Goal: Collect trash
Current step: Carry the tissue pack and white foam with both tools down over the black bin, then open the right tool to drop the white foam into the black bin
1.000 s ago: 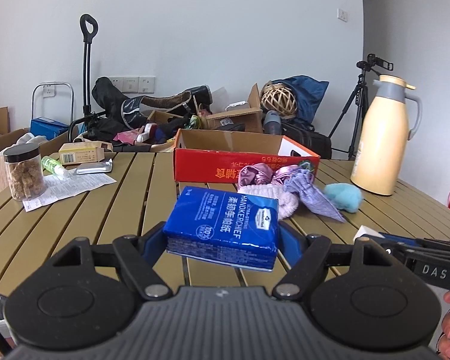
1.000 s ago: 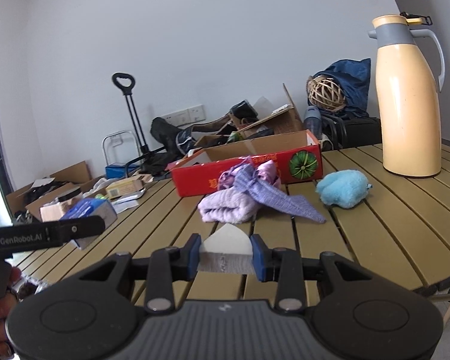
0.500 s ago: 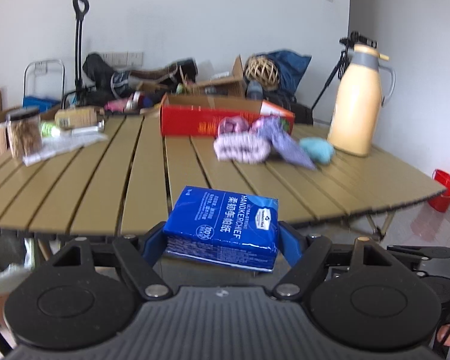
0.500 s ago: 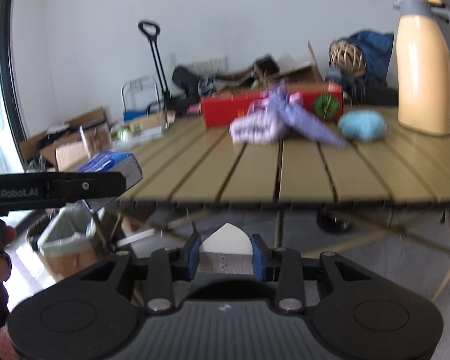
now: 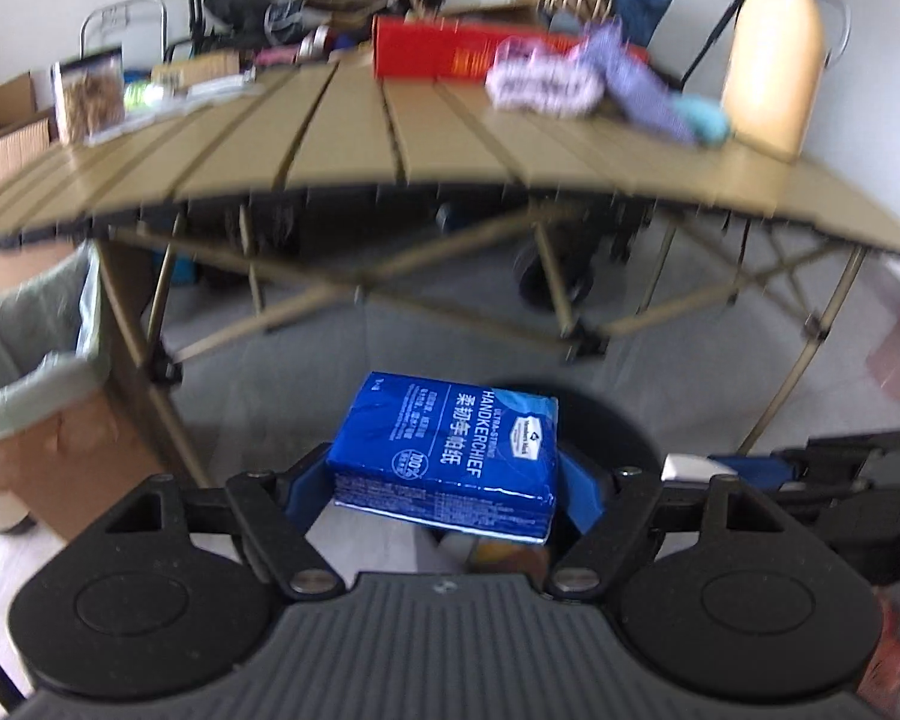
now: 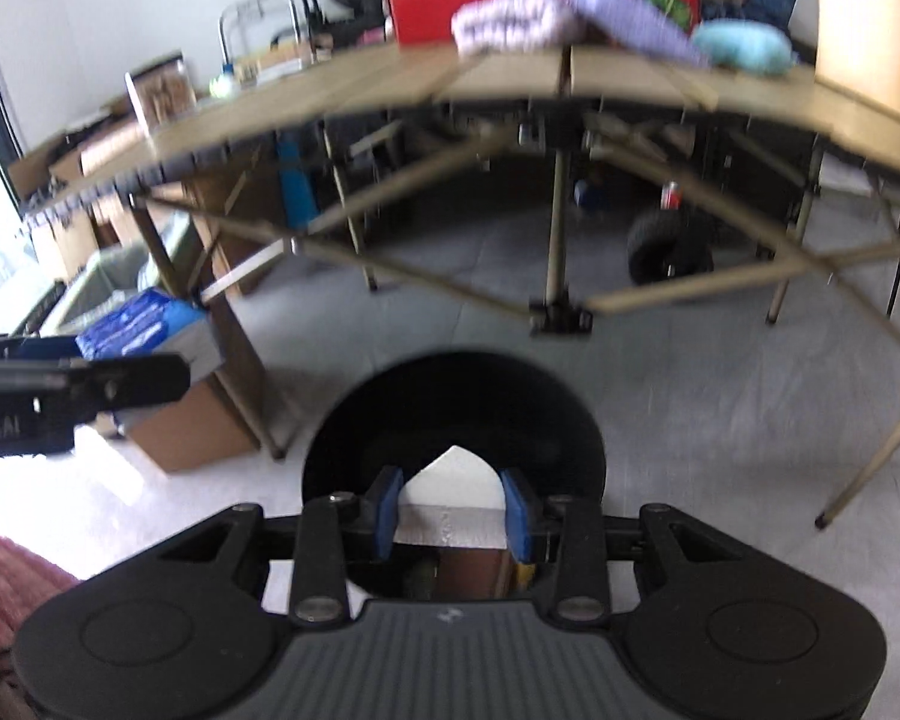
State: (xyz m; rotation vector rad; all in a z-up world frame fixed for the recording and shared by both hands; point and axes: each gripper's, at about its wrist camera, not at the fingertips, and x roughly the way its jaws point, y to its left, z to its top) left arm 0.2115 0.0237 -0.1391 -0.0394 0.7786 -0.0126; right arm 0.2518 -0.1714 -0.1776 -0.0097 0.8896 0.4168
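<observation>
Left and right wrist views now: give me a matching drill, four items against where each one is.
Items:
1. blue tissue pack
2. white wedge
3. purple cloth
4. lined cardboard bin

Places:
A. on the table
B. on the floor beside a table leg
C. in the left hand-held gripper
D. in the right hand-held gripper

Pairs: 1-C, 2-D, 3-A, 4-B

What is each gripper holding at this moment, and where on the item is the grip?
The left gripper clamps a blue handkerchief tissue pack by its two short ends. The right gripper pinches a small white wedge-shaped piece by its two sides.
</observation>
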